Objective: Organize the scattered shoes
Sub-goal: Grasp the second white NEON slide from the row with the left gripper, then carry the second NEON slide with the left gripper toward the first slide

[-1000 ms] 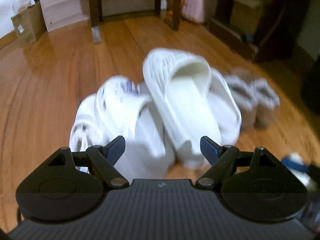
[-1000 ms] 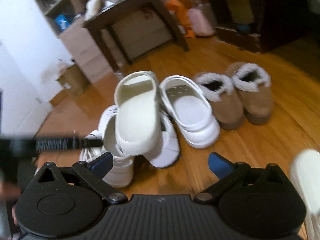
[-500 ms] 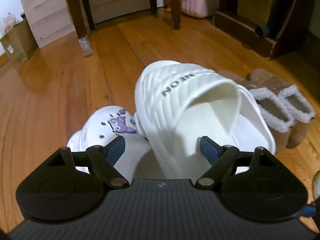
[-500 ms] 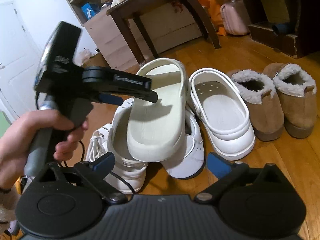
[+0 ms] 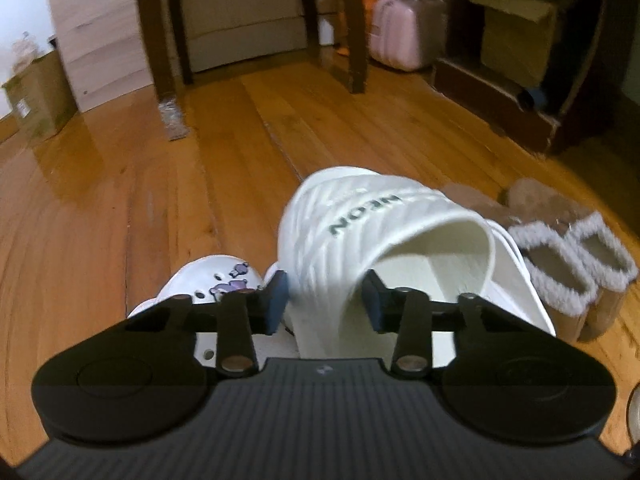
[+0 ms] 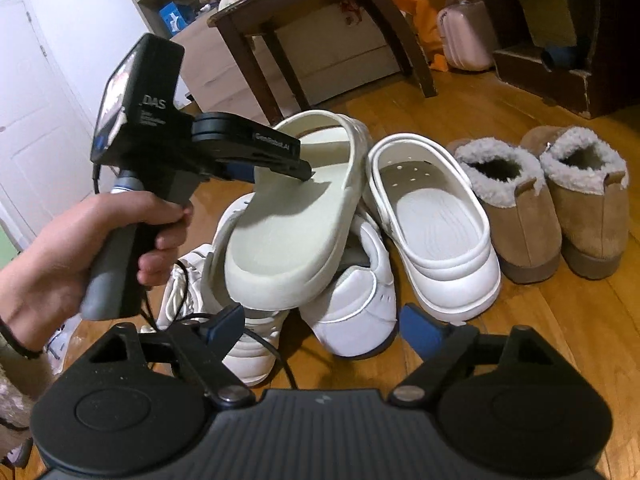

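Note:
A white slide marked NEON lies tilted on top of a heap of white shoes. My left gripper is closing on it: one pad presses the outside of the strap's left wall, the other sits inside the strap. In the right wrist view the slide rests on a white clog and two white sneakers, and a hand holds the left gripper. My right gripper stands wide, its jaws closing slightly. Neither pad touches a shoe; a sneaker's heel lies just beyond the gap. A clog with a purple charm peeks out beneath.
A second white clog and a pair of tan fur-lined slippers stand side by side to the right of the heap. Behind are dark table legs, a pink suitcase, a dark shelf and a cardboard box.
My left gripper came forward and down onto the white slide, then its jaws narrowed onto the strap's side. It has entered the right wrist view. The right gripper sank slightly.

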